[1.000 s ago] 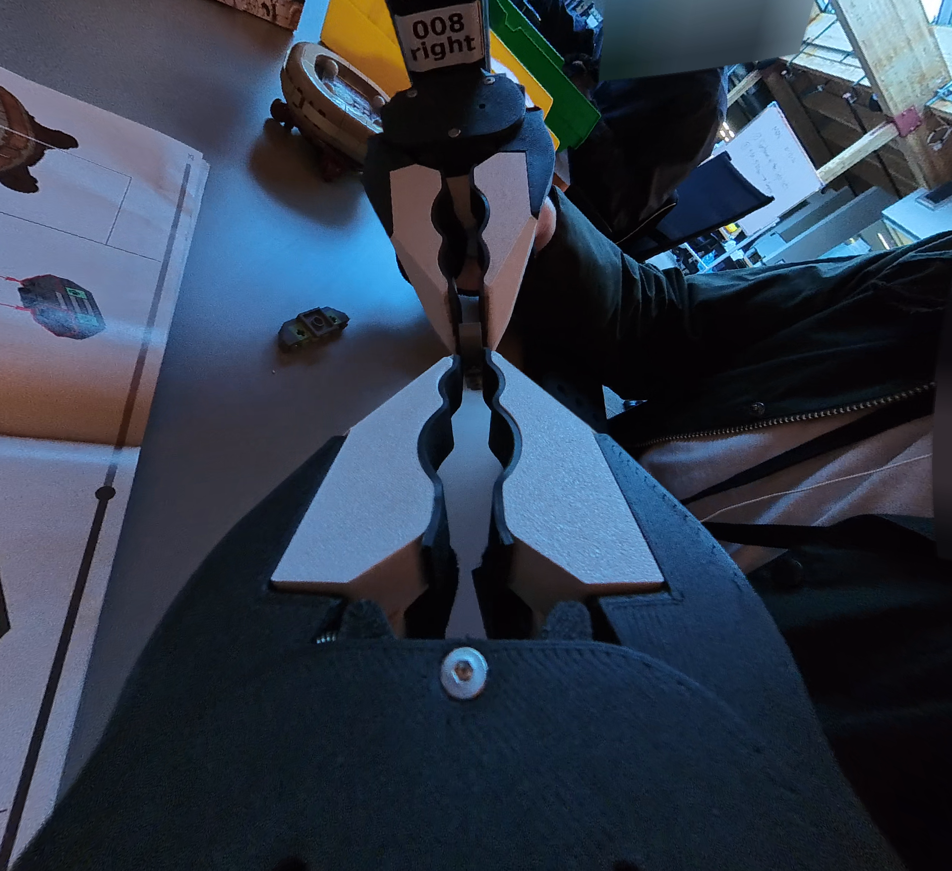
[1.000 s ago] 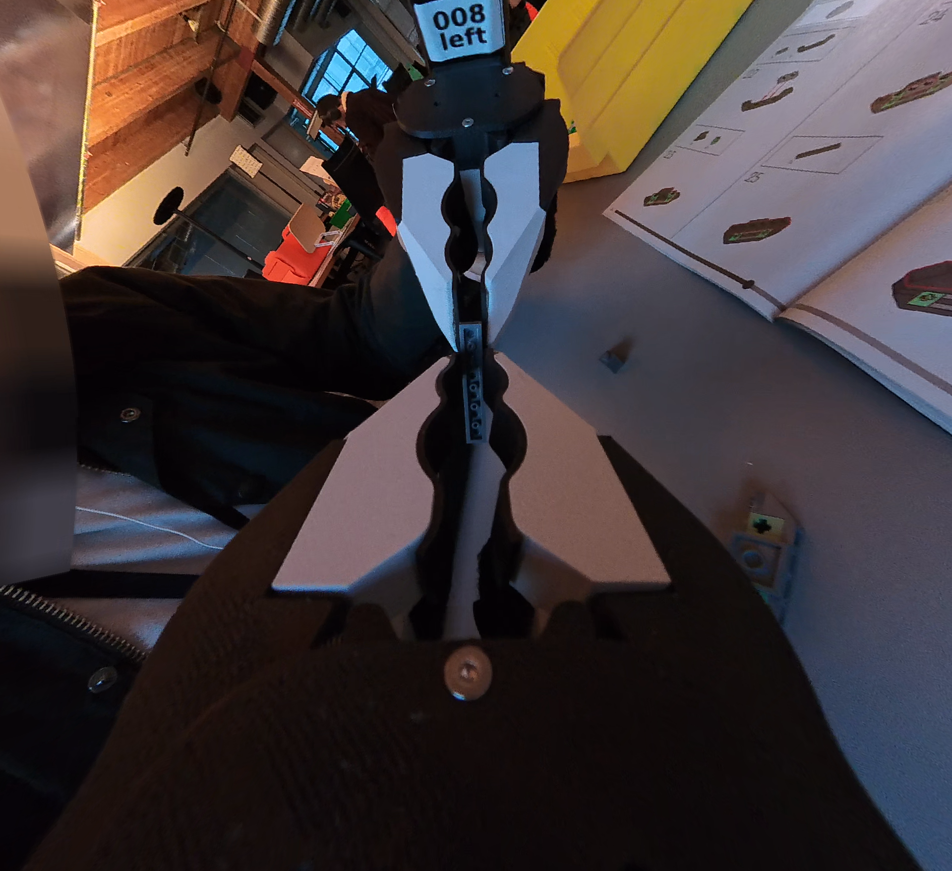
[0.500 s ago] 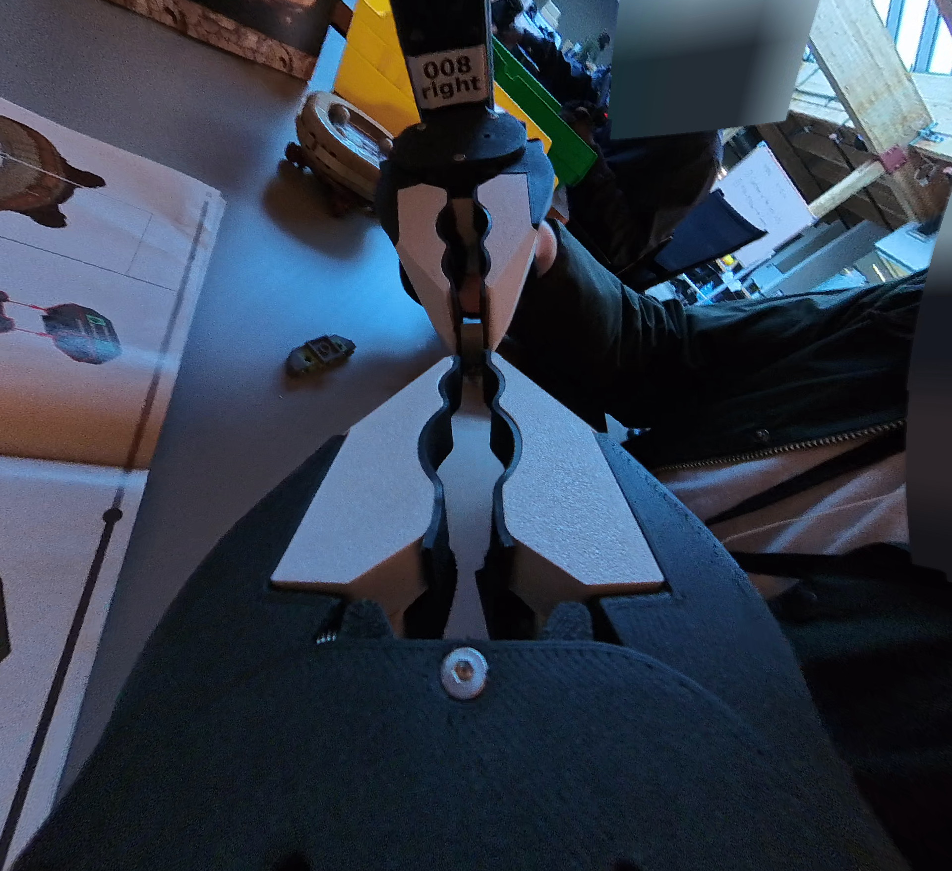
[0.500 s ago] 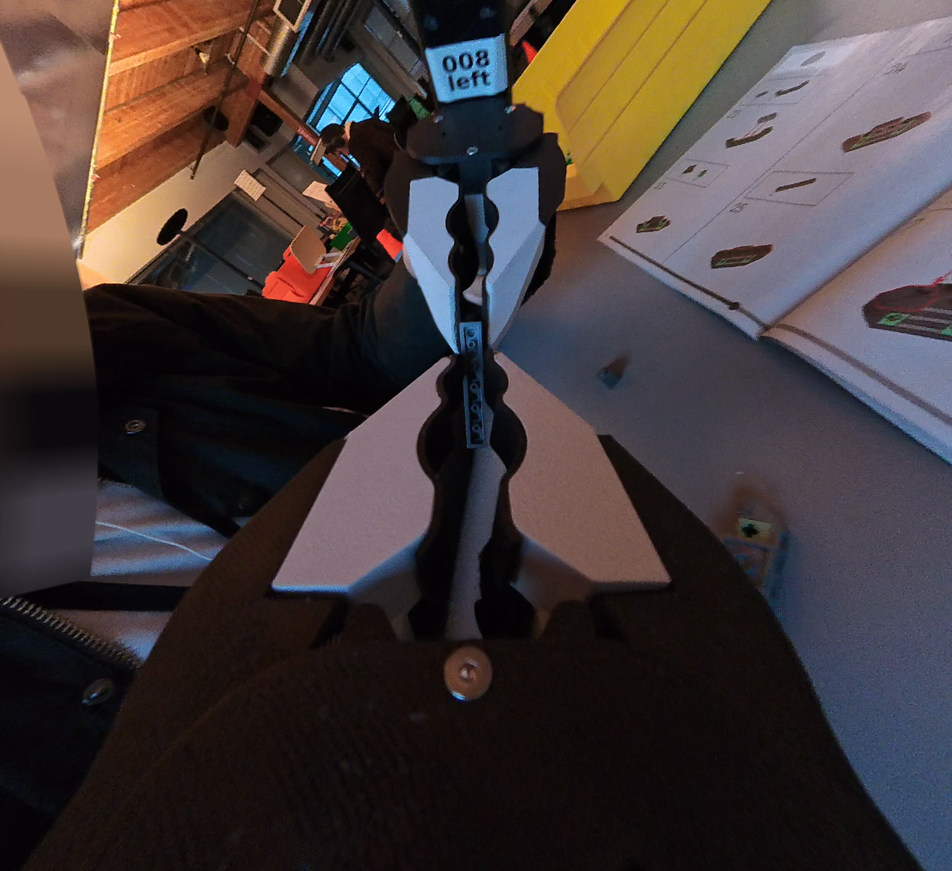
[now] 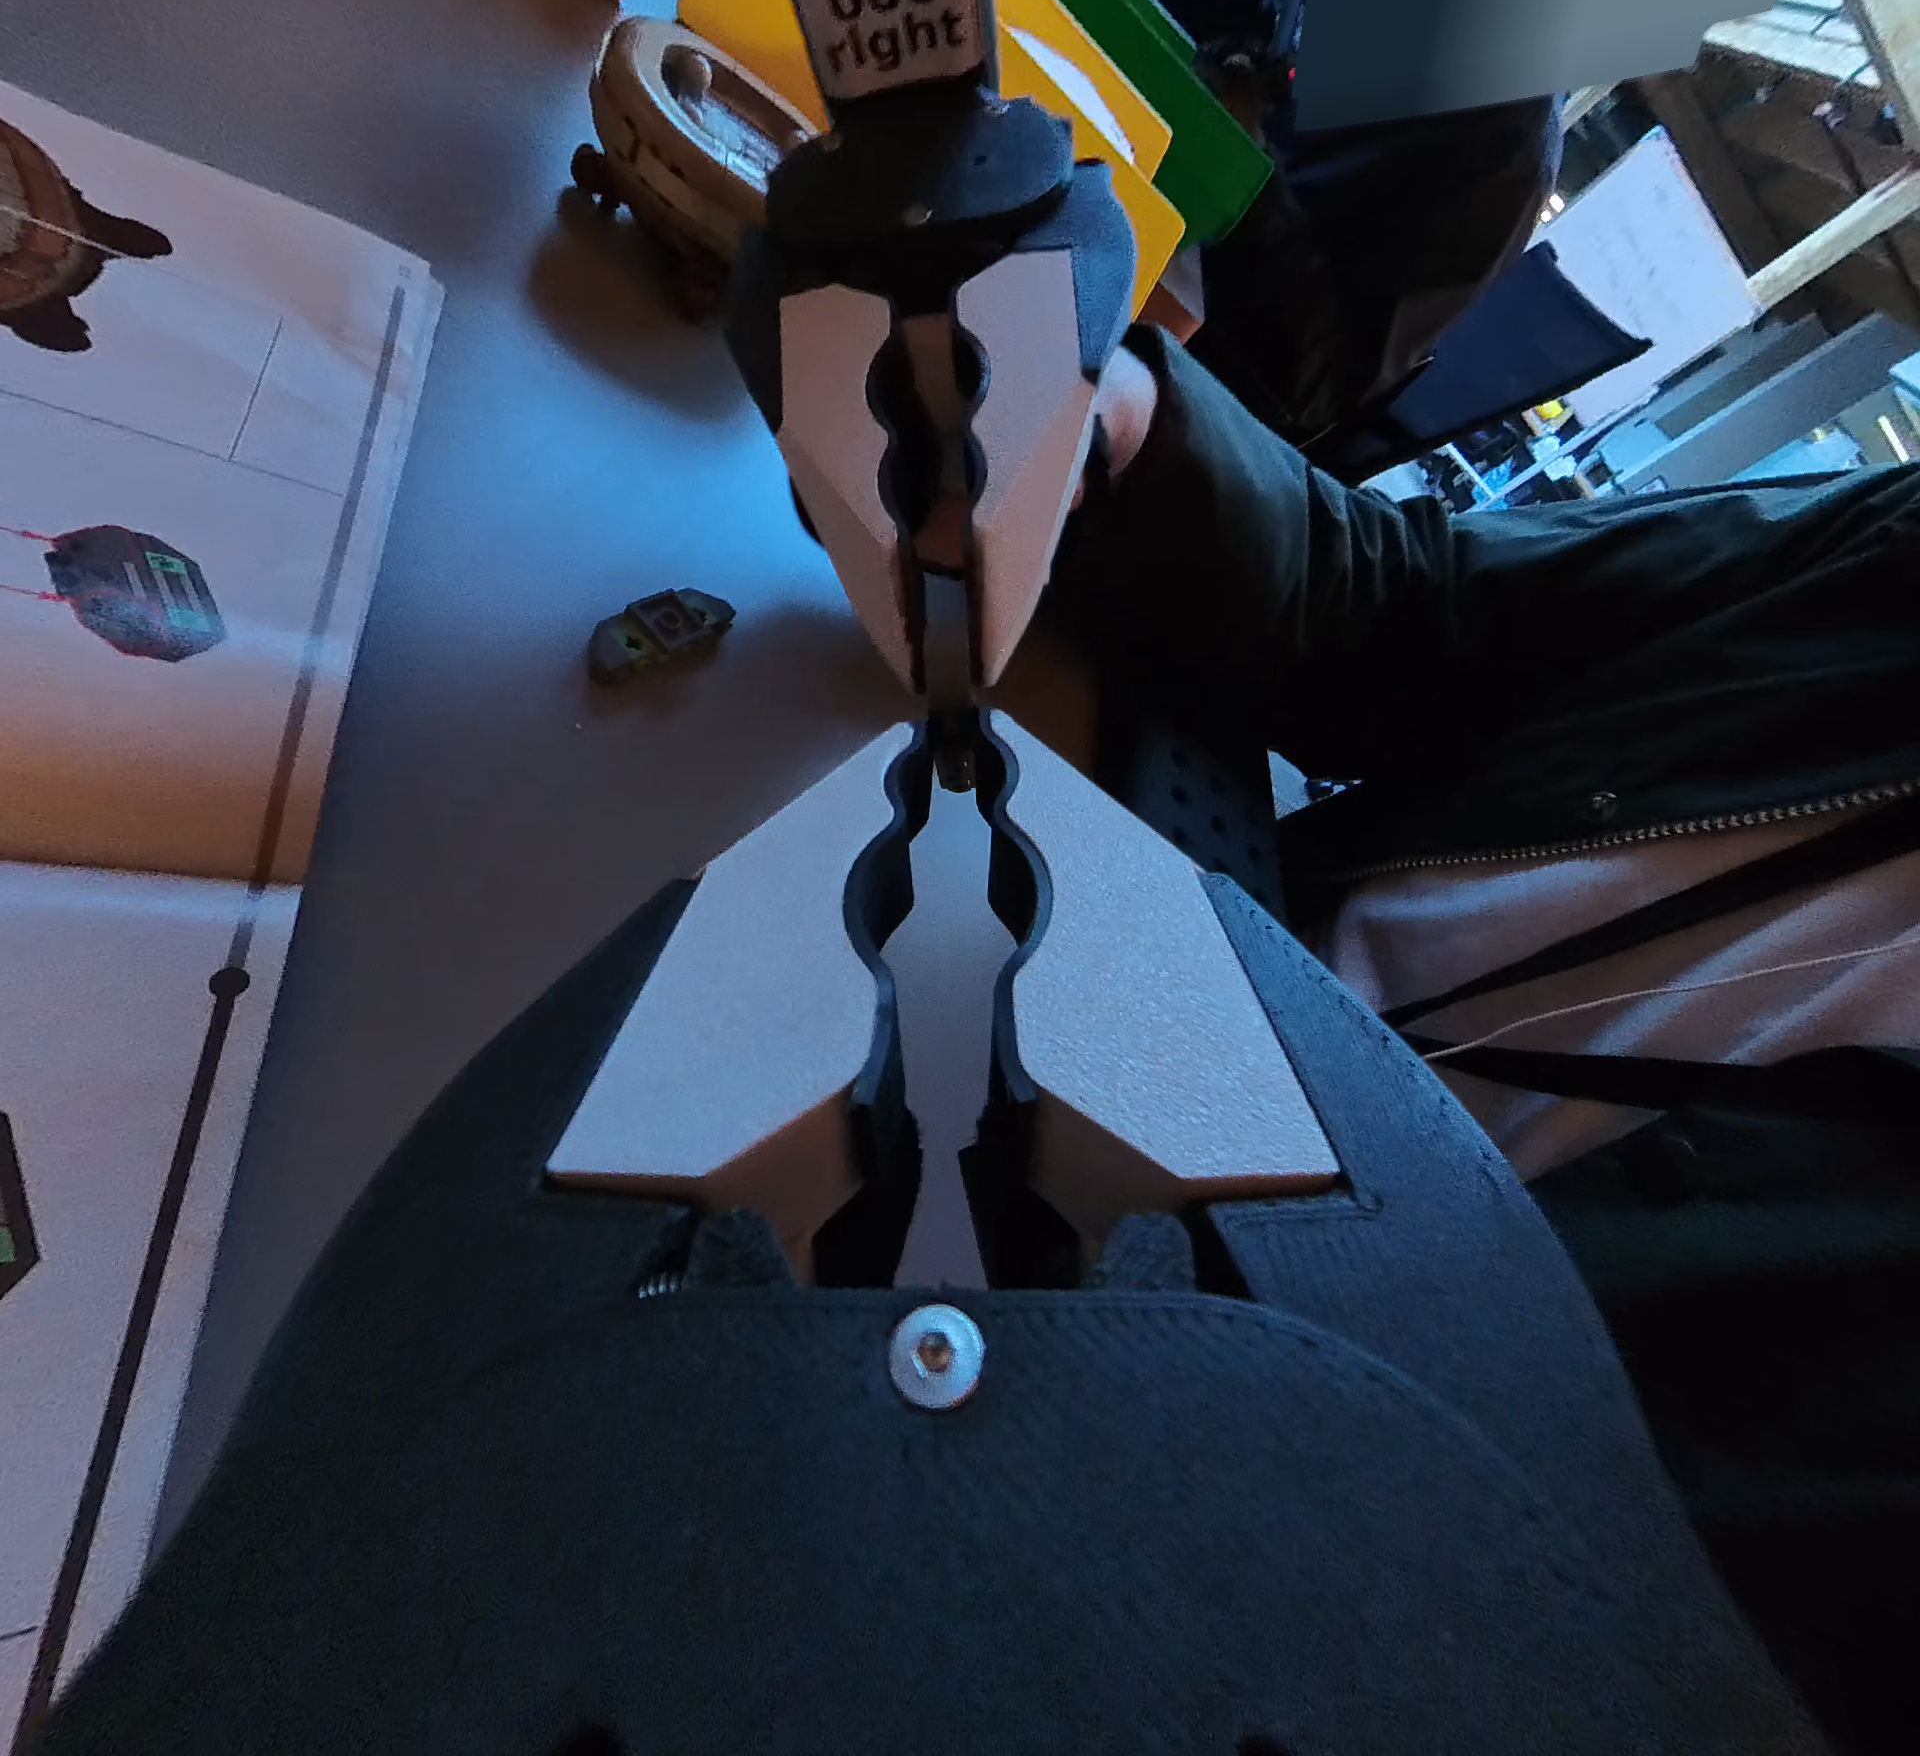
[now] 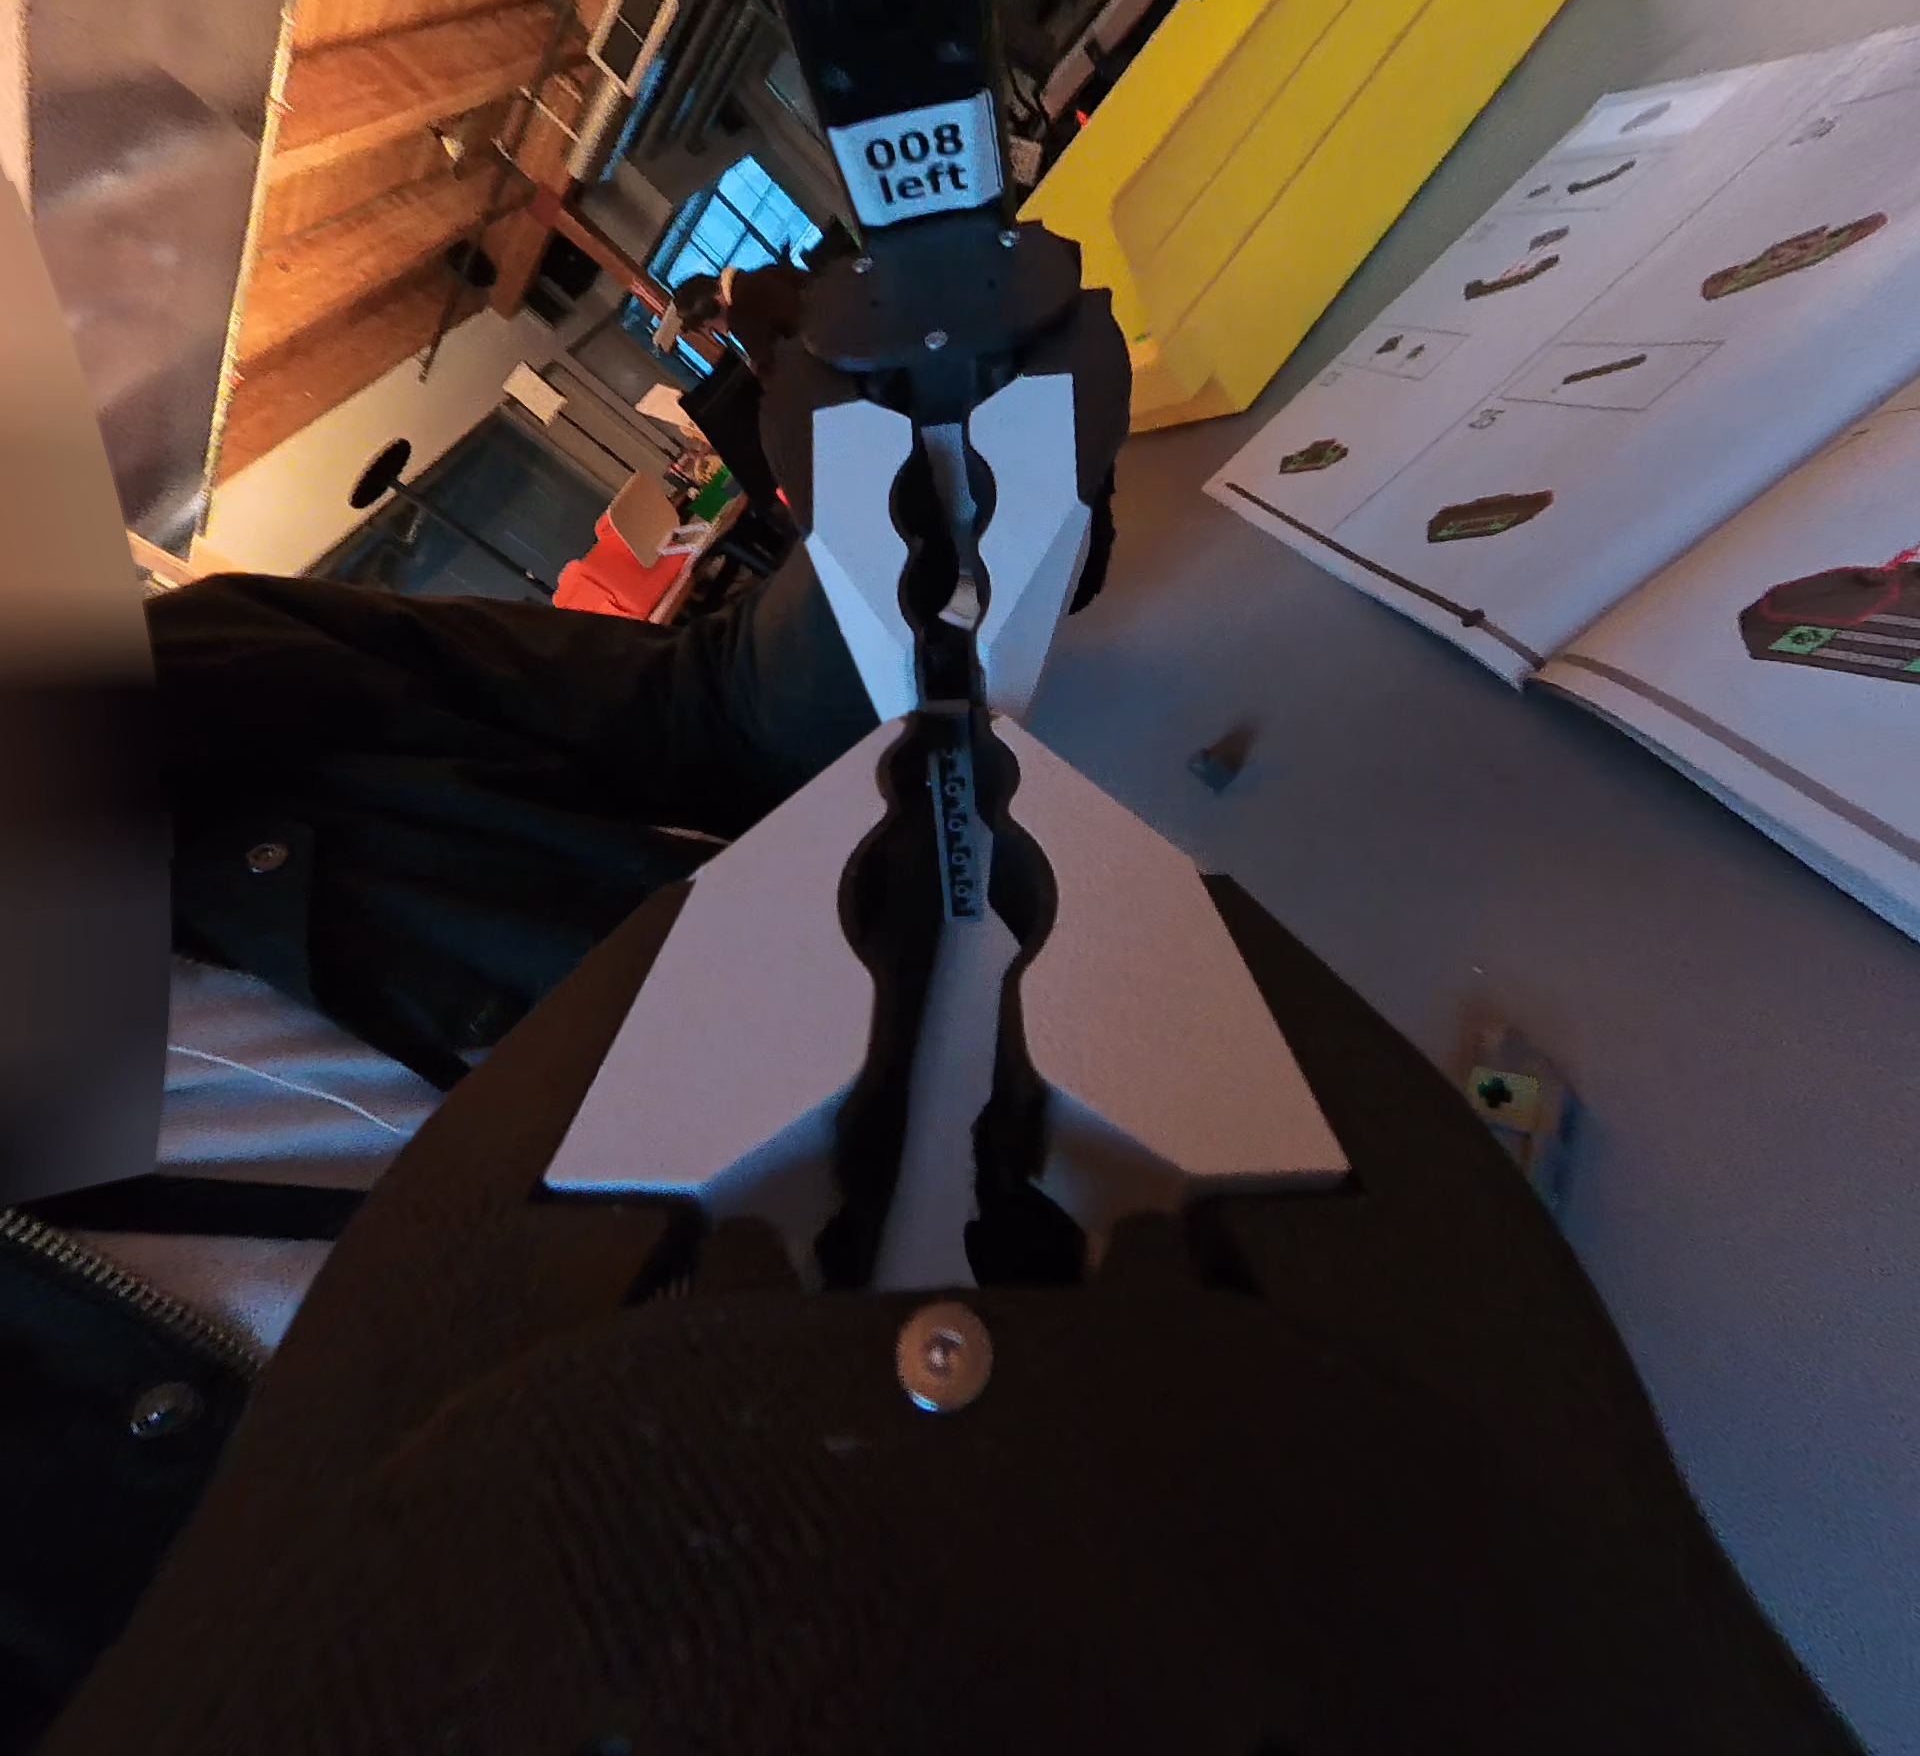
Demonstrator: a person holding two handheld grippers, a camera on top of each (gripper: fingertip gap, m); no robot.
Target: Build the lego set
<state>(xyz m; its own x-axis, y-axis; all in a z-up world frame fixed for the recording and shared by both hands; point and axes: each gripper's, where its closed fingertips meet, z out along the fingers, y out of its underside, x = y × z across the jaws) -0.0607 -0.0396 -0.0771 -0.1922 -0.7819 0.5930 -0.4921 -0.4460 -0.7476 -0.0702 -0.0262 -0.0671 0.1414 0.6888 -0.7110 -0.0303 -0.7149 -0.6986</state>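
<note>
Both grippers meet tip to tip above the table (image 5: 499,480), held clear of it. Right gripper (image 6: 948,730) has its jaws clamped on a long thin grey plate (image 6: 958,839), studs showing, one end poking past the fingertips. Left gripper (image 5: 951,740) has its jaws nearly together, pinching a small dark piece (image 5: 952,764) right at the tips; what kind of piece is too small to tell. Step in hand looks like mating that small piece onto the end of the plate. To do it well: keep the two grippers on one line, square the piece over the end studs before pressing, push straight along the stud direction without twisting, and keep both grips firm so the plate does not pivot between the pads. Risk: so little of the small piece is gripped that it could pop out sideways. Nearby on the table lie a small loose assembly (image 5: 661,631), a round tan build (image 5: 691,122), and the open instruction booklet (image 6: 1621,418).
</note>
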